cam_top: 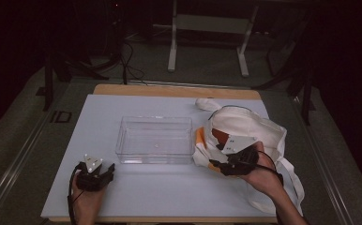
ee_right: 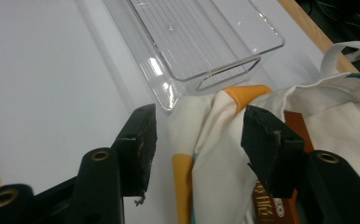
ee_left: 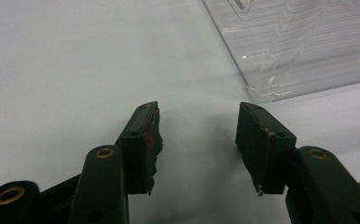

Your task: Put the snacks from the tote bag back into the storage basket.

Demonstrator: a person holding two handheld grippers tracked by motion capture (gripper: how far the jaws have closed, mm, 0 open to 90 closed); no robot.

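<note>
A white cloth tote bag (cam_top: 252, 124) with orange patches lies on the table's right side, its edge against the right end of a clear plastic bin (cam_top: 123, 140). My right gripper (cam_top: 215, 165) hovers over the bag's near left corner. In the right gripper view its jaws stand open (ee_right: 199, 112), with the bag's folded cloth (ee_right: 215, 154) lying below and between them, untouched by the pads. A brown item (ee_right: 271, 205) shows inside the bag. My left gripper (cam_top: 108, 169) rests on the white mat at the front left, open (ee_left: 199, 109) and holding nothing, just short of the bin's corner (ee_left: 299, 46).
The bin (ee_right: 206, 37) holds nothing but a tiny speck. A white mat (cam_top: 76, 140) covers the wooden table, whose edge (cam_top: 169, 90) shows at the back. The bag's straps (cam_top: 291, 173) trail over the right edge. Table legs and cables stand on the floor beyond.
</note>
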